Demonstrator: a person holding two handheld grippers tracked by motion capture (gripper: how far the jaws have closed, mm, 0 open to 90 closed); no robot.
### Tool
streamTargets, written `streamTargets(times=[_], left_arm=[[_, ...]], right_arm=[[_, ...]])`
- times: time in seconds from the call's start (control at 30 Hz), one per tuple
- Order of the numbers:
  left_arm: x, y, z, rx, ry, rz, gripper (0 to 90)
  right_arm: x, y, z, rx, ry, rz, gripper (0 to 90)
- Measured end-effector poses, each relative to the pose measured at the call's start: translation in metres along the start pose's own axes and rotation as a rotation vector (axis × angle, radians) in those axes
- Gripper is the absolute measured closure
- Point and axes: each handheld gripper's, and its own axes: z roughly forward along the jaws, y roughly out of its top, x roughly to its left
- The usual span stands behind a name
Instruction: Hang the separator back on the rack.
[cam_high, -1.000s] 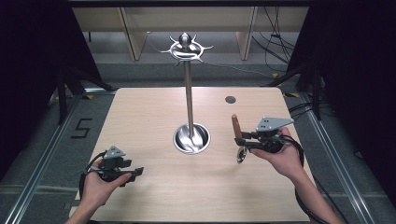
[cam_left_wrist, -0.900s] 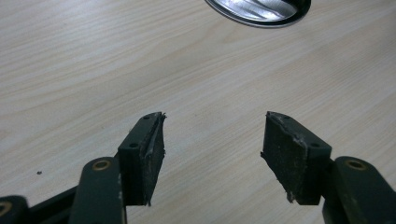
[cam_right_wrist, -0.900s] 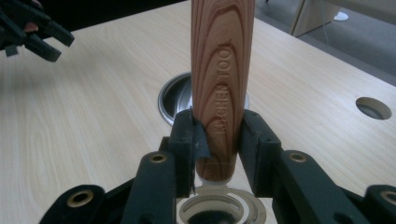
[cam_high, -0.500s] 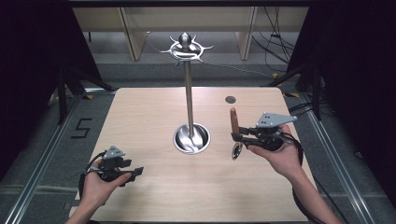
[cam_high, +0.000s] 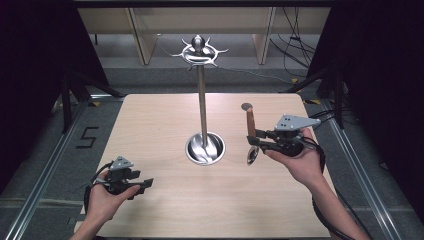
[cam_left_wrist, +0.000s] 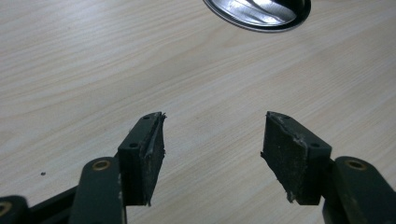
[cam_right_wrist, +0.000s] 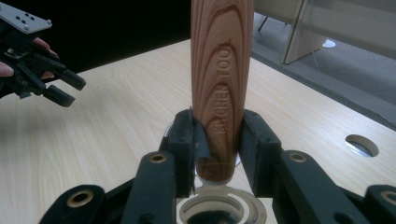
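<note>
Presumably mid-carry: right hand-held gripper (cam_high: 251, 140) clamps wooden-handled utensil (cam_high: 250, 121) upright, hook stand (cam_high: 202, 95) beyond its jaws, next lift to hooks; left hand-held gripper (cam_high: 145, 184) wide, empty.

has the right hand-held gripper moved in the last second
Yes. The right hand-held gripper, clamping the wooden-handled utensil, drifted slightly left, toward the steel stand base.

The left gripper (cam_left_wrist: 212, 158) has its two black jaws standing wide apart, with nothing between them, above the pale wooden tabletop (cam_left_wrist: 93, 70). The inner pads (cam_left_wrist: 292, 156) look worn and rough at the edges. Far from the jaws, at the top edge, lies the shiny round metal base (cam_left_wrist: 259, 14), partly cut off.
</note>
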Motion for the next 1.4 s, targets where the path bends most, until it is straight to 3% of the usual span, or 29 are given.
streamTargets(times=[0.2, 0.37, 0.4, 0.47, 0.57, 0.67, 0.7, 0.73, 0.8, 0.93, 0.97, 1.0, 1.13, 1.2, 1.23, 1.37, 1.4], left_arm=[[0.000, 0.000, -0.001, 0.002, 0.007, 0.009, 37.9], [0.001, 0.000, -0.001, 0.007, 0.009, 0.013, 37.9], [0.001, 0.000, -0.001, 0.008, 0.010, 0.016, 37.9], [0.000, 0.000, -0.001, -0.001, 0.008, 0.007, 37.9], [0.001, 0.000, -0.002, 0.002, 0.013, 0.012, 37.9], [0.001, 0.000, -0.002, 0.002, 0.013, 0.013, 37.9], [0.000, 0.000, -0.002, 0.002, 0.013, 0.011, 37.8], [0.000, 0.000, -0.001, -0.006, 0.010, 0.003, 37.9], [0.001, 0.001, -0.002, 0.007, 0.016, 0.023, 37.9], [0.001, 0.001, -0.002, 0.000, 0.012, 0.011, 37.8], [0.000, 0.000, -0.001, -0.009, 0.011, 0.002, 37.9], [0.000, 0.001, -0.002, -0.014, 0.013, -0.006, 37.9], [0.001, 0.001, -0.003, -0.022, 0.009, -0.002, 37.9], [0.001, 0.001, -0.002, -0.023, 0.012, -0.003, 37.9], [0.001, 0.001, -0.002, -0.023, 0.011, -0.005, 37.9], [0.001, 0.001, -0.003, -0.018, 0.014, 0.003, 37.9], [0.001, 0.001, -0.003, -0.018, 0.014, 0.003, 37.9]], right_arm=[[0.001, 0.005, 0.000, -0.007, -0.003, 0.008, 69.0], [-0.001, 0.009, 0.002, -0.028, -0.013, -0.018, 69.0], [0.001, 0.010, 0.001, -0.007, 0.005, 0.002, 69.0], [0.001, 0.011, 0.003, -0.032, -0.015, -0.002, 69.0], [0.000, 0.014, 0.001, -0.014, -0.008, -0.017, 69.0], [0.002, 0.015, 0.003, -0.032, -0.016, 0.001, 69.0], [0.000, 0.015, 0.003, -0.034, -0.019, -0.019, 69.0], [0.002, 0.016, 0.004, -0.027, -0.015, 0.002, 69.0], [0.000, 0.017, 0.004, -0.026, -0.011, -0.016, 69.0], [0.002, 0.021, 0.005, -0.023, 0.004, 0.010, 69.0], [0.001, 0.022, 0.004, -0.016, -0.005, -0.018, 69.0], [0.002, 0.023, 0.004, -0.017, -0.009, -0.010, 69.0], [0.002, 0.025, 0.007, -0.036, -0.025, -0.015, 69.0], [0.002, 0.027, 0.006, -0.009, -0.013, 0.004, 69.0], [0.000, 0.028, 0.007, -0.019, -0.016, -0.018, 69.0], [0.002, 0.030, 0.007, -0.012, -0.012, 0.012, 69.0], [0.001, 0.031, 0.009, -0.030, -0.022, 0.000, 69.0]])
